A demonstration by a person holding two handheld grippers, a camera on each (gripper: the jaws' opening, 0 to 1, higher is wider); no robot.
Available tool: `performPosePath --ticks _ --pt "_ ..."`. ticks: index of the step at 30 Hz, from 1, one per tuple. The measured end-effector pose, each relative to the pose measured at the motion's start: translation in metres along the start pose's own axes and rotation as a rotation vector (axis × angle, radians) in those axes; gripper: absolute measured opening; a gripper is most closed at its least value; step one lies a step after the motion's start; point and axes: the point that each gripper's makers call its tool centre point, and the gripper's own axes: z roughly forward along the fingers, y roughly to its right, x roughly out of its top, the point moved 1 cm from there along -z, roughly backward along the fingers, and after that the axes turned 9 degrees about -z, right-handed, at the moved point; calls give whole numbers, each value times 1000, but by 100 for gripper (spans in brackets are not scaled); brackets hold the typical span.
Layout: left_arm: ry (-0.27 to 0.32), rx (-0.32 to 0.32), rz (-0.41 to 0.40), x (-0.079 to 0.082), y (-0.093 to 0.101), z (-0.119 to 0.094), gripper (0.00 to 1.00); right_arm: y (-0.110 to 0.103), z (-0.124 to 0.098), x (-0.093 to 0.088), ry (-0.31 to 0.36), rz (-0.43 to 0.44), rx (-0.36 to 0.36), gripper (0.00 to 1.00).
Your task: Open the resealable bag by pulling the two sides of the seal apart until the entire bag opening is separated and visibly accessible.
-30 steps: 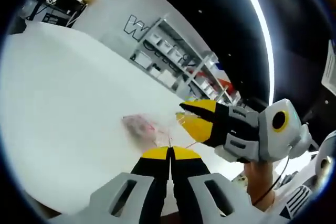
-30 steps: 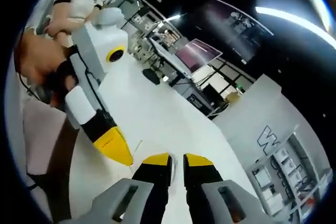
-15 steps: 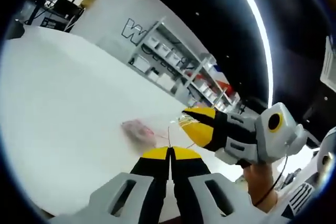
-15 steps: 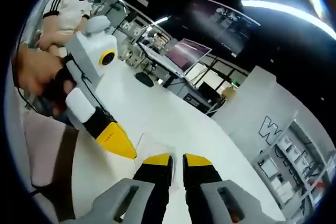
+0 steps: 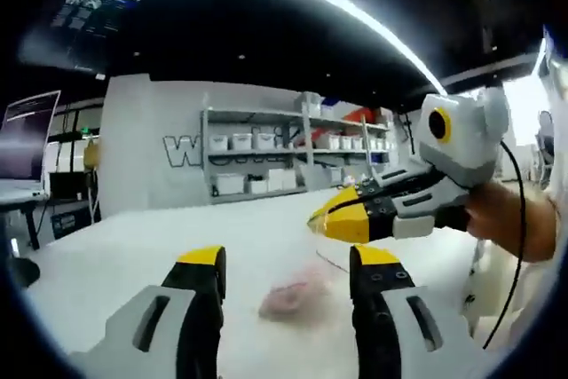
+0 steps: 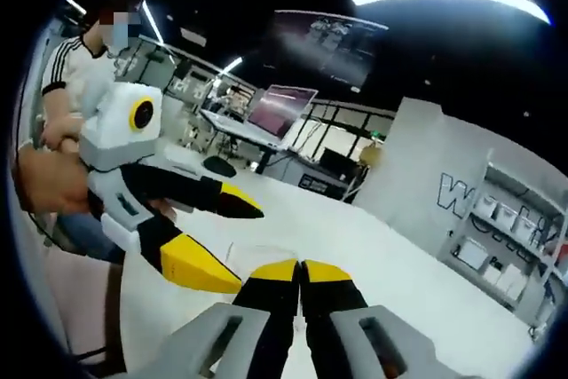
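Both left gripper (image 5: pixel 286 264) fingers gape wide, empty, above the bag (image 5: pixel 293 293) on the white counter (image 5: pixel 133 237). Right gripper (image 6: pixel 300 270) fingers are pressed together; whether they pinch the bag I cannot tell.

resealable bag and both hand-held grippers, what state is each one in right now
left hand-held gripper: open, jaws wide apart, nothing between them
right hand-held gripper: shut, tips pressed together; whether it pinches the bag edge is too faint to tell
resealable bag: clear, pink contents inside, lying on the white table; seal state not discernible
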Motion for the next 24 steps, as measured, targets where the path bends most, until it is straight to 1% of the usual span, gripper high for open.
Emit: performPosePath --ticks 2,4,5,6,7,9,12,16,24 --pt "-6 -19 1 -5 -3 8 58 0 0 0 2 8 -1 0" --pt "-35 -53 -64 -16 1 11 61 0 0 0 2 11 -2 0" --pt "-64 -61 -104 -26 0 10 61 1 0 0 2 13 -3 0" --pt "-100 -51 -90 -33 -3 9 60 2 0 0 2 14 -1 0" --pt "-106 -43 -63 -33 -5 9 60 3 0 0 2 16 0 0" --pt "-102 -43 -67 -32 -7 9 60 5 1 0 6 24 2 0" --pt "-112 -43 -96 -33 -8 8 60 8 1 3 14 27 0 0" --pt "-127 -41 -93 -36 -8 8 60 12 2 6 22 23 -4 0" --pt "-133 -40 -95 -37 -9 7 60 18 6 5 20 21 -10 0"
